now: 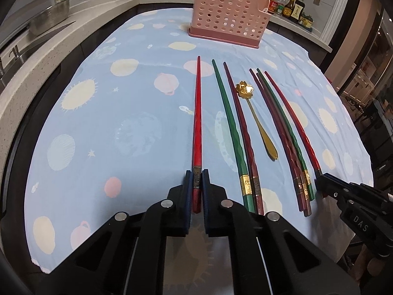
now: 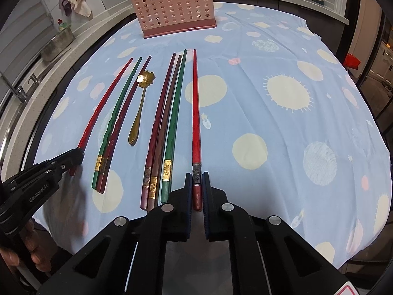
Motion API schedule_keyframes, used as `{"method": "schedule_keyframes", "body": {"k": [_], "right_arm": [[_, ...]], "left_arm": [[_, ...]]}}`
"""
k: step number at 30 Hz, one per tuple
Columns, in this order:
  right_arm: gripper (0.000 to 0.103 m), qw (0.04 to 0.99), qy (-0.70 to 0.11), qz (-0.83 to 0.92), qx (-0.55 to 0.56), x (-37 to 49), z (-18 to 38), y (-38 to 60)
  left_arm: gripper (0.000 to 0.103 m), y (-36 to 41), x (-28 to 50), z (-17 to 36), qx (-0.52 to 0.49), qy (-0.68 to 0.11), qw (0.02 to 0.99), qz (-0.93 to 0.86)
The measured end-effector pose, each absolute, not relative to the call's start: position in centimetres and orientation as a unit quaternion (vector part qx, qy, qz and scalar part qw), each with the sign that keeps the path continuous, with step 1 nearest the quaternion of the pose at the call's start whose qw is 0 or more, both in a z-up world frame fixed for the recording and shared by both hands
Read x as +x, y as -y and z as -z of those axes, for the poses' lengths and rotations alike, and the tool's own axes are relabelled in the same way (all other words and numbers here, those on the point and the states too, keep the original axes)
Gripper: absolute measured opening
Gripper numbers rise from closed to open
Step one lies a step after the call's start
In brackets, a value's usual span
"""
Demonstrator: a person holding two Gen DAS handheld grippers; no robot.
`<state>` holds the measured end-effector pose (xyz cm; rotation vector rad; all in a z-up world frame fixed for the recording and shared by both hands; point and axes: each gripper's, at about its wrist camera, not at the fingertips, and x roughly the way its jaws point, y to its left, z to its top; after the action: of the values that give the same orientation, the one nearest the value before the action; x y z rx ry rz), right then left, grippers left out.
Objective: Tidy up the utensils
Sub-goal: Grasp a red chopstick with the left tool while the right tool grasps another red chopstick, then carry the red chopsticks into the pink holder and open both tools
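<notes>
Left wrist: red chopstick (image 1: 197, 127) lies between the left hand-held gripper (image 1: 197, 179) fingers.

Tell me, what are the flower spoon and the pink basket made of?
The gold flower-shaped spoon looks like polished metal: a bright glint shows on its bowl. The pink perforated utensil basket looks like matte moulded plastic, with even round holes and no shine.

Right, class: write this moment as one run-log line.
left gripper: shut on leftmost red chopstick | right gripper: shut on rightmost red chopstick | gold spoon: lying mid-row | pink holder: beyond tips
</notes>
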<state>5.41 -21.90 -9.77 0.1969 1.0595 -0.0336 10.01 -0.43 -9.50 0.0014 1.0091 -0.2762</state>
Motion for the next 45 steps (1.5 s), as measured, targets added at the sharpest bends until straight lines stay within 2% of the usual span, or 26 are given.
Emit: {"method": "schedule_keyframes", "body": {"k": [10, 19, 26, 45], "right_arm": [[0.007, 0.882, -0.459, 0.018, 0.105, 5.2, 5.8, 22.6], [0.007, 0.909, -0.394, 0.025, 0.132, 6.4, 0.0, 24.9], [0.007, 0.929, -0.338, 0.031, 0.145, 8.7, -4.5, 27.0], [0.007, 0.956, -0.239, 0.020, 0.167, 16.9, -12.8, 30.7]], "left_arm": [[0.007, -0.7, 10.4, 5.1, -0.024, -0.444, 0.886, 0.127], [0.007, -1.6, 11.9, -0.6, -0.046, -0.387, 0.912, 0.125], [0.007, -1.9, 14.4, -4.4, -0.058, -0.345, 0.929, 0.120], [0.007, -0.2, 22.8, -14.5, -0.074, -0.245, 0.956, 0.145]]}}
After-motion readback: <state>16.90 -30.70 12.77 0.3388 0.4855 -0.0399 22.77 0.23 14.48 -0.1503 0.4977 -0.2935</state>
